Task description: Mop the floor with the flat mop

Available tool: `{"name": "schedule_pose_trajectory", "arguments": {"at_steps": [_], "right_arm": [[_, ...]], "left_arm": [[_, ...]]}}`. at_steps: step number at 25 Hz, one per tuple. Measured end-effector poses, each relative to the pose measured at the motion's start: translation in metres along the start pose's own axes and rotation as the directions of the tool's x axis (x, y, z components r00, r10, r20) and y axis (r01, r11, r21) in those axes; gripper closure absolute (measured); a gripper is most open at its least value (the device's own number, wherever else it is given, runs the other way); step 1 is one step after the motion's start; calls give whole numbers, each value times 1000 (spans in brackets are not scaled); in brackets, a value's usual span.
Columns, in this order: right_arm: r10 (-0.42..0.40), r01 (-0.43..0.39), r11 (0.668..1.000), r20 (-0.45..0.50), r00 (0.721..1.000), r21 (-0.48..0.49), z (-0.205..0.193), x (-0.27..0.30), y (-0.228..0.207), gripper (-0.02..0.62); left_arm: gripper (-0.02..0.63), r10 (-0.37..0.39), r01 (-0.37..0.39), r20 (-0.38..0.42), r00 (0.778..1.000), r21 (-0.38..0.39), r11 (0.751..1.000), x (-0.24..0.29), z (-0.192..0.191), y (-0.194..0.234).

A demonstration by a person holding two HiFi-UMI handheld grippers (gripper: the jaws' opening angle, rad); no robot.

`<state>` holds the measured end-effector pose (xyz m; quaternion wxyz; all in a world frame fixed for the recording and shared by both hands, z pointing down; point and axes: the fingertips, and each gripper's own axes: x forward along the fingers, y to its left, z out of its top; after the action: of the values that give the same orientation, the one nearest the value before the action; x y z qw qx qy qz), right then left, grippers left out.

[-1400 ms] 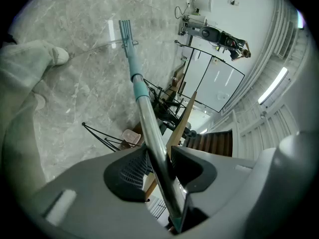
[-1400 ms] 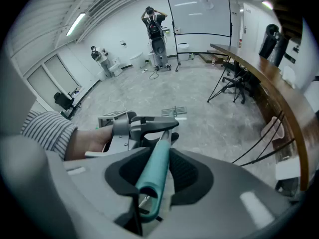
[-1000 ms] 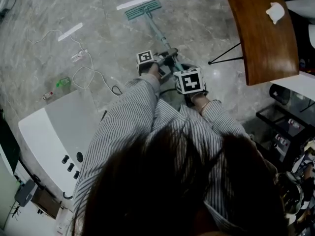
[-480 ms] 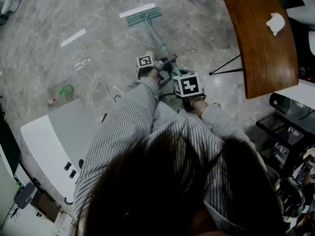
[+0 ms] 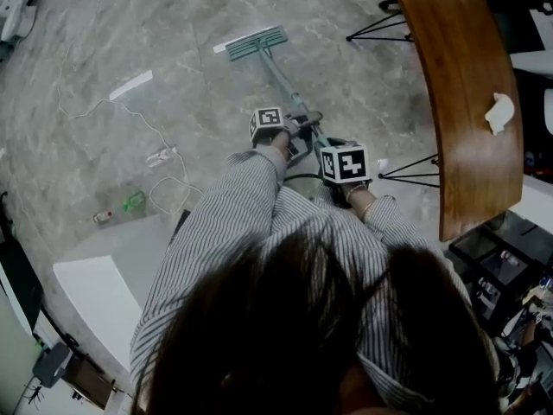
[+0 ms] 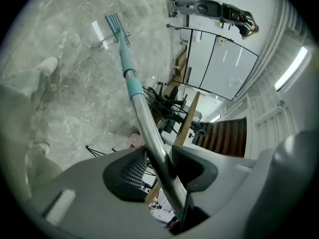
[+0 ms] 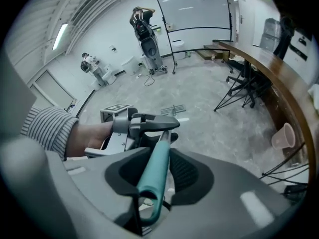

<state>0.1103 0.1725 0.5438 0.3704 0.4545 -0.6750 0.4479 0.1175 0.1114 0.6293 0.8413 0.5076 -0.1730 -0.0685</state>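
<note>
Gripping the mop [image 5: 280, 79] w/ both tools, the person stands over it on the grey marble floor [image 5: 173, 24]. L gripper [image 5: 302, 126] is the lower one on the pole. Its jaws are closed tight on the bare metal section, pads touching it on either side, above the teal collar. R gripper [image 5: 333, 148] is higher up, nearest the body, w/ jaws clamped round the teal grip at the pole's top end. That grip's end loop shows on the camera side of the jaws. The two grippers sit near each other, L ahead of R. Pole slants fwd & left from the hands down to the mop head [image 5: 252, 43], which lies flat on the floor well ahead of the person, w/ a pale strip along its far edge. Striped sleeves [image 5: 225, 223] cover both arms.

Rest of the floor: a white cable [image 5: 112, 115] loops left of the mop & a white strip [image 5: 131, 85] lies by it. A small green thing [image 5: 132, 201] sits nearer the white unit [image 5: 99, 296] at lower left. A curved wooden desk [image 5: 467, 102] runs down the right side on thin black legs, & a crumpled tissue [image 5: 499, 112] rests near its right edge. By one desk leg there's a pinkish item [image 7: 283, 136], prob. a paper cup, too small to be sure.
</note>
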Motion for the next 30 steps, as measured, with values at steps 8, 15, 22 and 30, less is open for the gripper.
{"name": "schedule_pose_trajectory", "arguments": {"at_steps": [8, 15, 22, 30], "right_arm": [[-36, 35, 999, 21, 999, 12, 154, 62, 35, 478], [-17, 15, 999, 40, 999, 48, 281, 116, 35, 478], [13, -14, 999, 42, 999, 36, 407, 164, 17, 479], [65, -69, 995, 55, 996, 77, 544, 205, 5, 479]], "left_arm": [[434, 18, -14, -67, 998, 60, 998, -14, 148, -73], [434, -36, 34, 41, 998, 52, 998, -2, 277, -131], [434, -62, 56, 124, 990, 48, 997, 27, 400, -189], [433, -97, 93, 199, 975, 31, 995, 48, 523, -257]]}}
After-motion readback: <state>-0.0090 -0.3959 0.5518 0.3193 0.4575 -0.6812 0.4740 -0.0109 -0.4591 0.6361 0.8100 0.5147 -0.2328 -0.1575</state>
